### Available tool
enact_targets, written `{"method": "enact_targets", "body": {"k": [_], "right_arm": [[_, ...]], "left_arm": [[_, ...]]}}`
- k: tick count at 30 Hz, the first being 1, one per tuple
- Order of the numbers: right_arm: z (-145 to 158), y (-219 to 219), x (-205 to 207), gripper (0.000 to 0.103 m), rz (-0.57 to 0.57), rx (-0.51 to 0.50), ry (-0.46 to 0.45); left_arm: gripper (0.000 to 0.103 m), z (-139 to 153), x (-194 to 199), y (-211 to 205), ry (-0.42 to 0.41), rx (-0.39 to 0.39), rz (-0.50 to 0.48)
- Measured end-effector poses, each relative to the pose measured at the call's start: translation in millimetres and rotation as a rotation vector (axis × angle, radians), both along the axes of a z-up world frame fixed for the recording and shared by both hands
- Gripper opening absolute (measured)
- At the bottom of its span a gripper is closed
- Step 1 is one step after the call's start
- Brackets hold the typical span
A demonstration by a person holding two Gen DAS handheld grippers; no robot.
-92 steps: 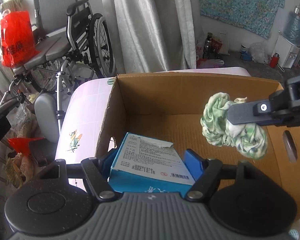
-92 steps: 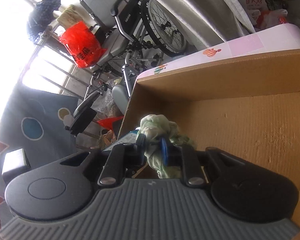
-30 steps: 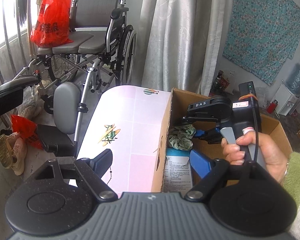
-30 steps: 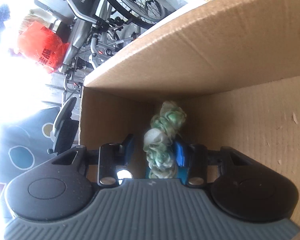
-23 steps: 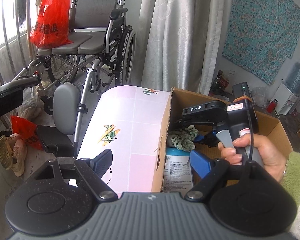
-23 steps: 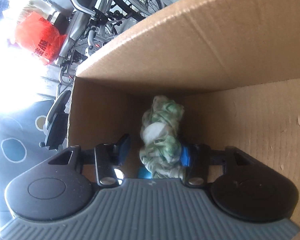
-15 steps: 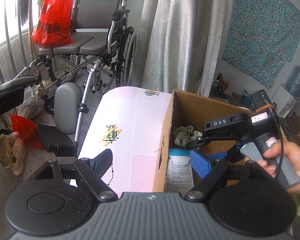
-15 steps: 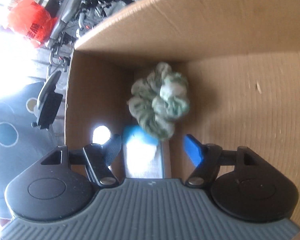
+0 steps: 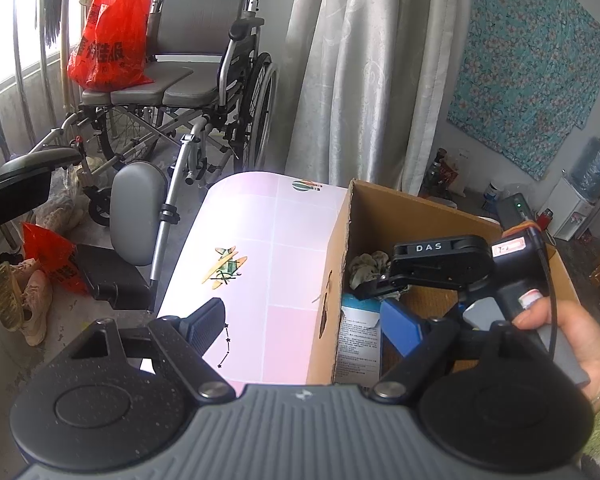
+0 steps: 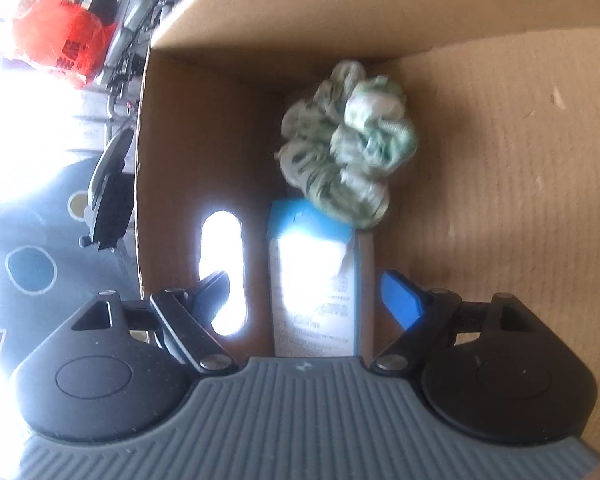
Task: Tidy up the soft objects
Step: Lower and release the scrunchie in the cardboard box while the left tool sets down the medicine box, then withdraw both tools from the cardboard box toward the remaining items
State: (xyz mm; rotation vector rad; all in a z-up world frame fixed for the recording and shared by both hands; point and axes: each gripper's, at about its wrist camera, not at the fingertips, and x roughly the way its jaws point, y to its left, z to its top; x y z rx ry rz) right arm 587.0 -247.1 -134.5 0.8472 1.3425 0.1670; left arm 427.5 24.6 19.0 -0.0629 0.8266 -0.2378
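A green-and-white scrunchie (image 10: pixel 348 148) lies in the far corner of the cardboard box (image 10: pixel 500 160), partly on the end of a blue-and-white packet (image 10: pixel 314 280). It also shows in the left wrist view (image 9: pixel 366 266), behind the right tool. My right gripper (image 10: pixel 308 296) is open and empty, held inside the box above the packet. My left gripper (image 9: pixel 304 320) is open and empty, straddling the box's left wall (image 9: pixel 332 292) over the pink table (image 9: pixel 260 240).
A wheelchair (image 9: pixel 188 92) with a red bag (image 9: pixel 110 54) stands beyond the table's far left. A grey curtain (image 9: pixel 364 72) hangs behind the box. A hand (image 9: pixel 560 332) holds the right tool at the box's right side.
My right gripper has opened and let go of the scrunchie, which now lies in the box corner. The right gripper has drawn back from it. My left gripper stays open.
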Motion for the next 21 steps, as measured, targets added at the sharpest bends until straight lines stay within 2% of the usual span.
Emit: {"method": "enact_targets", "body": {"k": [5, 7, 8, 9, 10, 12, 17, 20, 21], "right_arm": [[5.2, -26.5, 13.9, 0.082, -0.142, -0.073, -0.019], [0.2, -25.3, 23.0, 0.064, -0.158, -0.077, -0.019], [-3.9, -23.8, 29.4, 0.058, -0.149, -0.070, -0.014], [-7.6, -21.0, 33.8, 0.042, -0.144, -0.068, -0.013], [-12.5, -16.8, 38.3, 0.032, -0.141, -0.071, -0.020], [-16.2, -9.4, 45.5, 0.023, -0.124, -0.077, -0.053], [-20.9, 8.9, 58.2, 0.019, -0.078, -0.095, -0.172], [-28.3, 12.3, 62.1, 0.019, -0.061, -0.112, -0.168], [-27.7, 11.1, 63.5, 0.023, -0.056, -0.102, -0.167]], "left_arm": [[0.086, -2.3, -0.2, 3.0, 0.001, -0.005, -0.001], [0.086, -3.6, -0.1, 3.4, 0.004, -0.002, -0.001], [0.086, -4.1, -0.1, 3.6, 0.004, 0.000, -0.001], [0.086, -4.5, 0.1, 3.8, 0.004, 0.001, 0.000], [0.086, -4.6, 0.1, 4.1, 0.005, 0.001, 0.000], [0.086, -4.9, 0.4, 4.8, 0.004, 0.001, 0.001], [0.086, -4.8, 1.1, 5.7, 0.004, -0.005, 0.001], [0.086, -5.3, 1.7, 6.0, 0.006, -0.007, 0.003], [0.086, -5.3, 1.8, 5.9, 0.007, -0.008, 0.004]]}}
